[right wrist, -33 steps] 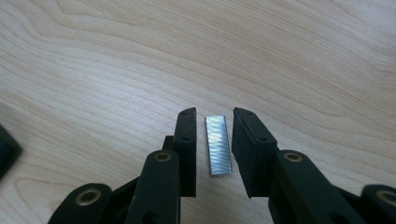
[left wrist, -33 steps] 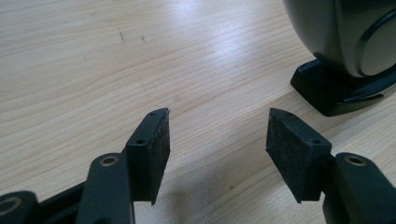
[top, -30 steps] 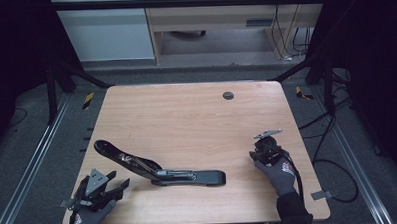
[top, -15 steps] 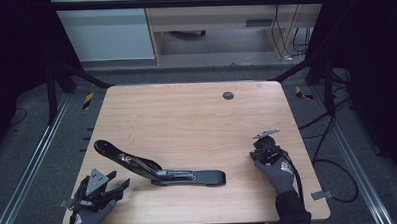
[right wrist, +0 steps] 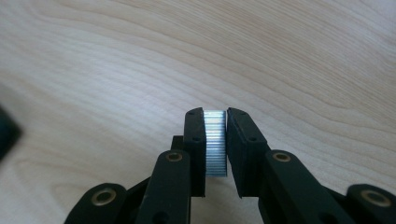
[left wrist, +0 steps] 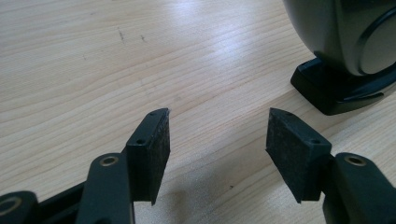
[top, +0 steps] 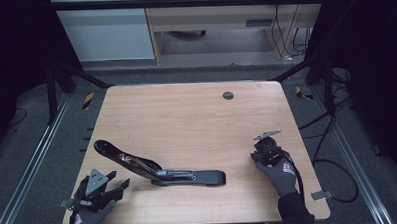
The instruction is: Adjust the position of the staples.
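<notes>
A long black stapler (top: 188, 176) lies swung open on the wooden table (top: 186, 117), its upper arm (top: 123, 155) raised toward the left. My left gripper (top: 120, 179) rests at the front left corner, just left of the stapler. In the left gripper view its jaws (left wrist: 217, 135) stand open over bare wood, with the stapler's rounded end (left wrist: 345, 51) at the upper right. My right gripper (top: 262, 152) sits near the right edge. Its jaws (right wrist: 215, 112) have just been closing and now press on a silver strip of staples (right wrist: 215, 144).
A round dark grommet hole (top: 228, 95) sits near the table's far edge. Metal frame rails (top: 33, 158) run along both sides of the table. Cables (top: 333, 162) hang off the right side. A cabinet (top: 103, 30) stands beyond the far edge.
</notes>
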A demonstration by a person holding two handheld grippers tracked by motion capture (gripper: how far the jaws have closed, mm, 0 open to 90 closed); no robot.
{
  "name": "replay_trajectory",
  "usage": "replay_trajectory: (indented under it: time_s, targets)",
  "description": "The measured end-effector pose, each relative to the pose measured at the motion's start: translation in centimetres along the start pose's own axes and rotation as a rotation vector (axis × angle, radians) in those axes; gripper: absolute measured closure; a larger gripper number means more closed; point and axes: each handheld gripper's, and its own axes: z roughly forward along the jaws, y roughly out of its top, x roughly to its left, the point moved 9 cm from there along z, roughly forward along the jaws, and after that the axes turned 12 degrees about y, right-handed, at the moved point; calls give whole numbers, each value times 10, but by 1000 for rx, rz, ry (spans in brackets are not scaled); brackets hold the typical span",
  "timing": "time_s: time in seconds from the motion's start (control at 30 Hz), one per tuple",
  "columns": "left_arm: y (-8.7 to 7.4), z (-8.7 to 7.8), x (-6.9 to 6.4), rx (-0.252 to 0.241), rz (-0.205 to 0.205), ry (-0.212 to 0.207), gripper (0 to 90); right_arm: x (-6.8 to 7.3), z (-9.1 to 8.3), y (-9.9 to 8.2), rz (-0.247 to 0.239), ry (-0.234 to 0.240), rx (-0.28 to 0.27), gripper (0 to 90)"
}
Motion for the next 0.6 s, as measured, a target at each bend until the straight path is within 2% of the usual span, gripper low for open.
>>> replay_trajectory:
  time_s: [0.1,0.13,0.2,0.27,0.3,0.37,0.6]
  targets:
    - [0,0,-1,0,4,0,394,12,-9,-3,-37,44,-3,780]
    - [0,0,0,1,4,0,395,15,-12,-5,-65,57,-7,780]
    - [0,0,0,1,4,0,395,24,-17,-10,-68,100,-15,780]
    - [0,0,-1,2,5,1,395,31,-19,-17,-95,133,-17,780]
    - [0,0,-1,2,6,1,395,32,-19,-21,-121,137,-11,780]
    - [0,0,-1,3,7,0,395,38,-19,-30,-143,149,3,780]
    - [0,0,-2,4,11,-1,395,50,-17,-50,-185,200,17,780]
